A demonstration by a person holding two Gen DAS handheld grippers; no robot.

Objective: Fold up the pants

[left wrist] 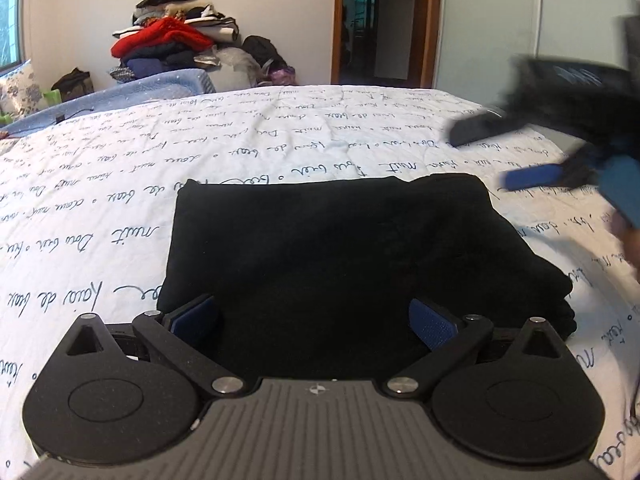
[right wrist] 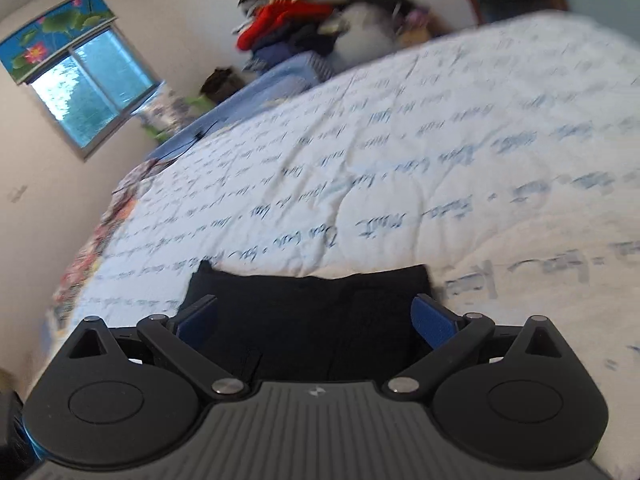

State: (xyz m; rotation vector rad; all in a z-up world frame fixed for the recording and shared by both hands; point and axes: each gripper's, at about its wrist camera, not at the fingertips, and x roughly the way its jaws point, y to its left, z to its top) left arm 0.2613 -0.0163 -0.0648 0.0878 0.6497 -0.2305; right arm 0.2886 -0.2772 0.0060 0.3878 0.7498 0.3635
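The black pants (left wrist: 332, 256) lie folded into a compact rectangle on the white quilt with blue script (left wrist: 120, 200). My left gripper (left wrist: 314, 320) is open, its blue pads wide apart over the near edge of the pants, holding nothing. My right gripper (left wrist: 520, 156) shows blurred at the right in the left wrist view, open above the quilt beyond the pants' far right corner. In the right wrist view the right gripper (right wrist: 316, 320) is open and empty, with the pants (right wrist: 312, 320) right below and between its fingers.
A pile of clothes (left wrist: 172, 40) with a red garment stands beyond the far side of the bed. A blue blanket (left wrist: 120, 92) lies at the back left. A doorway (left wrist: 380, 20) and wardrobe (left wrist: 520, 20) are behind. A window (right wrist: 88, 80) is on the left wall.
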